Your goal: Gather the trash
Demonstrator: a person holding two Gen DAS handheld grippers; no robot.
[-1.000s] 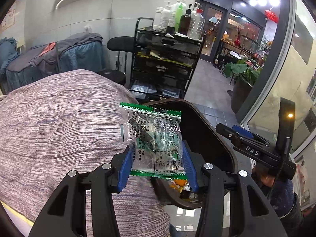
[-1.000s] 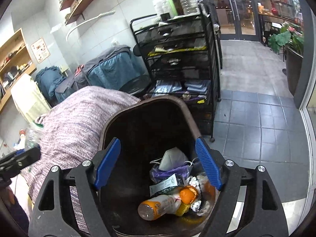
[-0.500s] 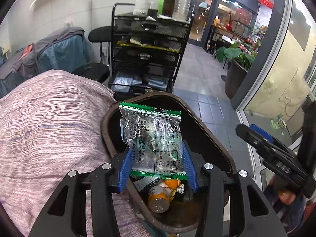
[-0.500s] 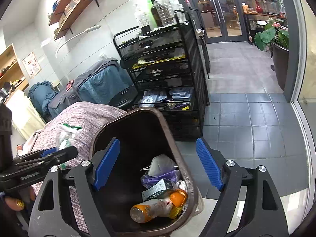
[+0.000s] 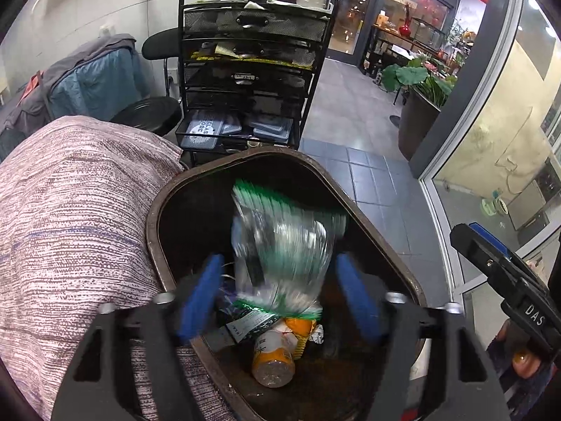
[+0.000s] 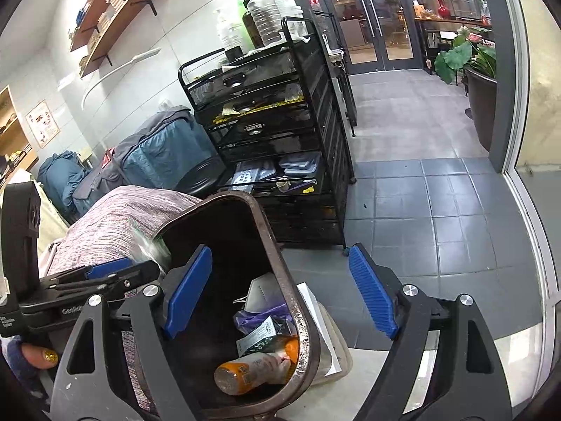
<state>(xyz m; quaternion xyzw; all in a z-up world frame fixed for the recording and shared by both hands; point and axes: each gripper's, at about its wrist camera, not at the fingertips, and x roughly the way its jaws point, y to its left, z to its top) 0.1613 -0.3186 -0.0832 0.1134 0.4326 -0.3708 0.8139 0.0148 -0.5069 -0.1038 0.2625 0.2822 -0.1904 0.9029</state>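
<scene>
Two grippers open | left gripper (image 5: 278,294) over bin (image 5: 368,224) | wrapper (image 5: 280,245) loose | right gripper (image 6: 280,291) reads "DAS"

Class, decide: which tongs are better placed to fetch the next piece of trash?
Right. The right tongs hang open and empty beside the bin, while the left tongs are open around the blurred wrapper.
</scene>
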